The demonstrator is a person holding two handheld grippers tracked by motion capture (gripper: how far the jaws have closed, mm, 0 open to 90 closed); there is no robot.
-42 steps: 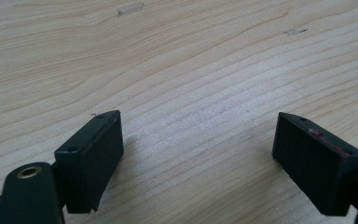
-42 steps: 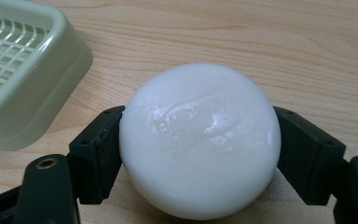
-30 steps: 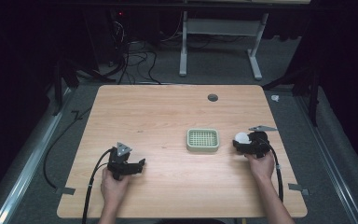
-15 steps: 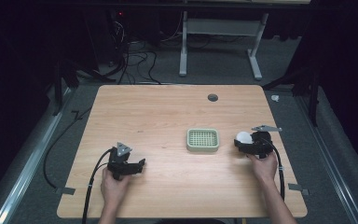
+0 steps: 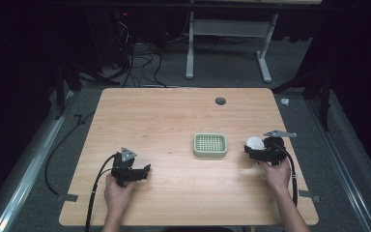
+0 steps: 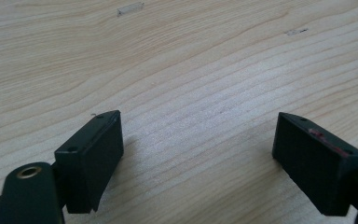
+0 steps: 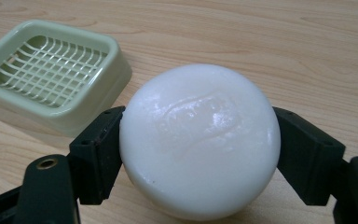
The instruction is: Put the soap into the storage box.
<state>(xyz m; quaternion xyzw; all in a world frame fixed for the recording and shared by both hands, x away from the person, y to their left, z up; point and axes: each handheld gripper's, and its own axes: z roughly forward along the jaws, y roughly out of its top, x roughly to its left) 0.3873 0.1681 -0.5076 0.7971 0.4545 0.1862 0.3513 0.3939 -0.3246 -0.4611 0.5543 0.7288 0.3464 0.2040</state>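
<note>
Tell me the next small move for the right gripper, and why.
Probably carry the soap left over the dish. The right gripper already clamps the soap, and the dish sits empty just beside it; the left gripper is open and idle.

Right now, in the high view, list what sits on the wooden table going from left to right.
Black left gripper with a grey three-cornered plate, open → pale green rectangular plastic soap dish with a grid insert → round white bar of soap → black right gripper shut on that soap.
</note>
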